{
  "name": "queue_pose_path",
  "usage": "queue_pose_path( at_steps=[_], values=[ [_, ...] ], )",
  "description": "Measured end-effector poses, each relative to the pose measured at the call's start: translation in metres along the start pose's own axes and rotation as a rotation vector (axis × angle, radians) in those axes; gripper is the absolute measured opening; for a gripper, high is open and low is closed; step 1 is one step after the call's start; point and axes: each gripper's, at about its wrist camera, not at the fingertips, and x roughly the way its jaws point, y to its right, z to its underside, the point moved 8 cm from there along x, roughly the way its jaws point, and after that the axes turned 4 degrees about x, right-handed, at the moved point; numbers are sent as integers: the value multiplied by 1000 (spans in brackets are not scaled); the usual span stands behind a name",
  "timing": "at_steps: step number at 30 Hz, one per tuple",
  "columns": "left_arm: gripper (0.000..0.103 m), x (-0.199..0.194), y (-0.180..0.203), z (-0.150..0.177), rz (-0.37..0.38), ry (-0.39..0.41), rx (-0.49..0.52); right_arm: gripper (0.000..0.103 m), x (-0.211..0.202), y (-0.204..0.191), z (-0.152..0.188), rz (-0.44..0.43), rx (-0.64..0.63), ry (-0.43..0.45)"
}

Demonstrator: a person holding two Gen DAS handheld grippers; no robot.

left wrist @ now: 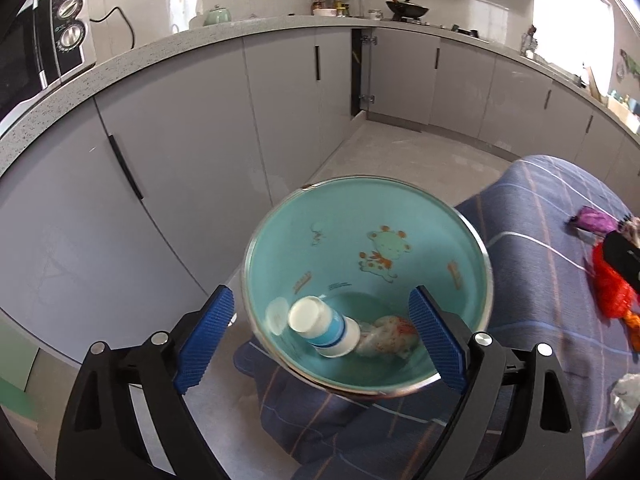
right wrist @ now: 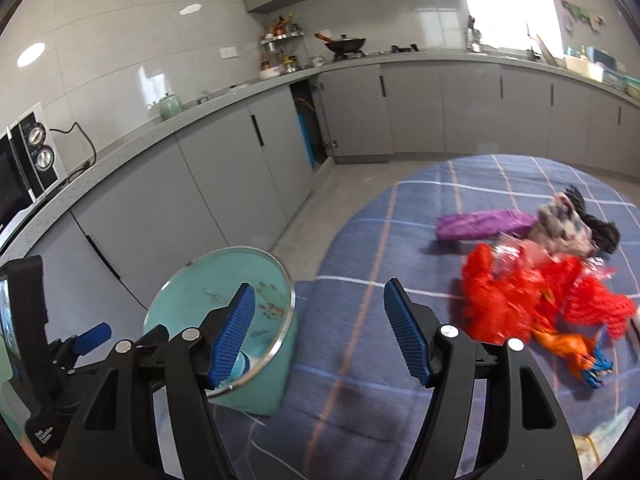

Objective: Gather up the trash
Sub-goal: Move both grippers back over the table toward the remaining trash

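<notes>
A teal bin (left wrist: 352,240) with a giraffe print stands at the edge of a table under a blue plaid cloth (right wrist: 360,400). Inside it lie a white cup with a blue band (left wrist: 324,330) and a crumpled wrapper (left wrist: 388,338). My left gripper (left wrist: 322,338) hovers open over the bin's mouth, with nothing between its blue pads. My right gripper (right wrist: 320,324) is open and empty above the cloth, just right of the bin (right wrist: 192,292). Farther right on the cloth lie a red net bag (right wrist: 520,292), a purple wrapper (right wrist: 480,224), a crumpled black-and-white wrapper (right wrist: 568,228) and an orange wrapper (right wrist: 568,350).
Grey kitchen cabinets (left wrist: 180,152) run along the left and back, one door ajar (left wrist: 358,68). A microwave (left wrist: 44,40) sits on the counter at the left. Bare floor (left wrist: 400,152) lies between the table and the cabinets. A clear plastic scrap (left wrist: 624,396) lies near the table's right side.
</notes>
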Motion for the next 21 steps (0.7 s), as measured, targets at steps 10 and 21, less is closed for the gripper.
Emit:
queue_pose_path(
  at_steps=[10, 21],
  values=[
    [88, -26, 64, 5, 130, 33, 94, 67, -36, 46, 2, 89, 33, 26],
    [88, -64, 154, 21, 316, 81, 255, 67, -90, 131, 8, 257, 78, 61]
  ],
)
